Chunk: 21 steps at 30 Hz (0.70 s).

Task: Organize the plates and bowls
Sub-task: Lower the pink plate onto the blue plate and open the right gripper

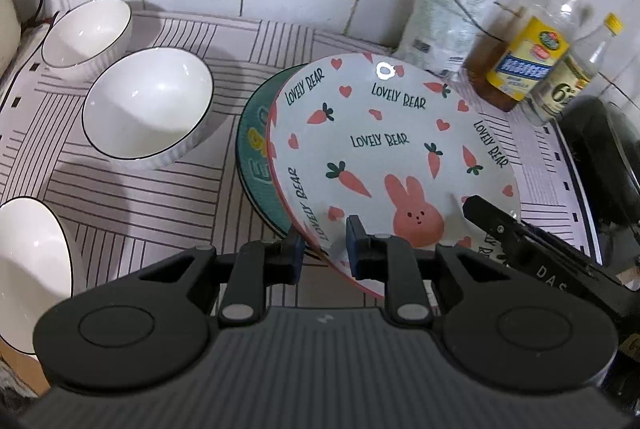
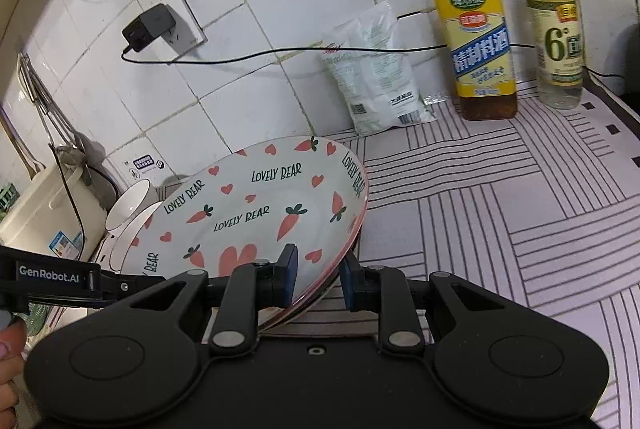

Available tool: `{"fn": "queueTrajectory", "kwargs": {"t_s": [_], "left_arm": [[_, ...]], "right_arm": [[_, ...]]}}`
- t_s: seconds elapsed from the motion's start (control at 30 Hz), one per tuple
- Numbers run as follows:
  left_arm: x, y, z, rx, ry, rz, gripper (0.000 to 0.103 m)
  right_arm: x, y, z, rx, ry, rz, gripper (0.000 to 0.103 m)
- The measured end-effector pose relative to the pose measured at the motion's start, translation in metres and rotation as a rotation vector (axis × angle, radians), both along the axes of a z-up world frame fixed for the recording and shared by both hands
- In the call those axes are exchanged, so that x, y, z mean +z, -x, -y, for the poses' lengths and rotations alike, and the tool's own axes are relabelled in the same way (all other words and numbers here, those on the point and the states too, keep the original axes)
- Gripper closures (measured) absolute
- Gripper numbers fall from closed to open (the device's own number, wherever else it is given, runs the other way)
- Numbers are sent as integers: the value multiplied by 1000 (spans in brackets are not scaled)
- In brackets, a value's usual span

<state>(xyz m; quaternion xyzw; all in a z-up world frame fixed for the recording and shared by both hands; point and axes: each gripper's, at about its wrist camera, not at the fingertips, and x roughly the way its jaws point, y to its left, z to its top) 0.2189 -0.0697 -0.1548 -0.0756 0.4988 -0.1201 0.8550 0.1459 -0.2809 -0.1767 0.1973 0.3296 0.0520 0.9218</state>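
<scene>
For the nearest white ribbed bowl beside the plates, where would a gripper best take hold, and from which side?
Grip the white ribbed bowl at its thin black-lined rim, one finger inside and one outside. It sits upright and open on the striped mat, so coming from above looks best, probably at the near edge, away from the green plate.

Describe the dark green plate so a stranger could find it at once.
On the striped pink counter mat, right of the white ribbed bowl with the thin black rim, two plates are held tilted. The dark green plate is the lower one, only its left edge showing beneath the white rabbit-and-carrot plate.
</scene>
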Motion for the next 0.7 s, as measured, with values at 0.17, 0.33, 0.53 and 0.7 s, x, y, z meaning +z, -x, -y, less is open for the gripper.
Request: {"fn": "queueTrajectory", "kwargs": {"t_s": [0.17,0.33,0.53,0.7], "left_arm": [[-7,-11,-4,33,2,-55,82],[-12,-18,-3,49,-15,-90,81],[-25,-28,-5,67,-5,-154,80],[-33,-34,-7,90,20,-184,79]], "right_arm": [[-2,-14,-5,31,30,-16,76],[-5,-24,-12,41,67,-37,76],[-12,-33,-19,33,97,-89,76],[-9,-38,-29,35,181,-99,76]]}}
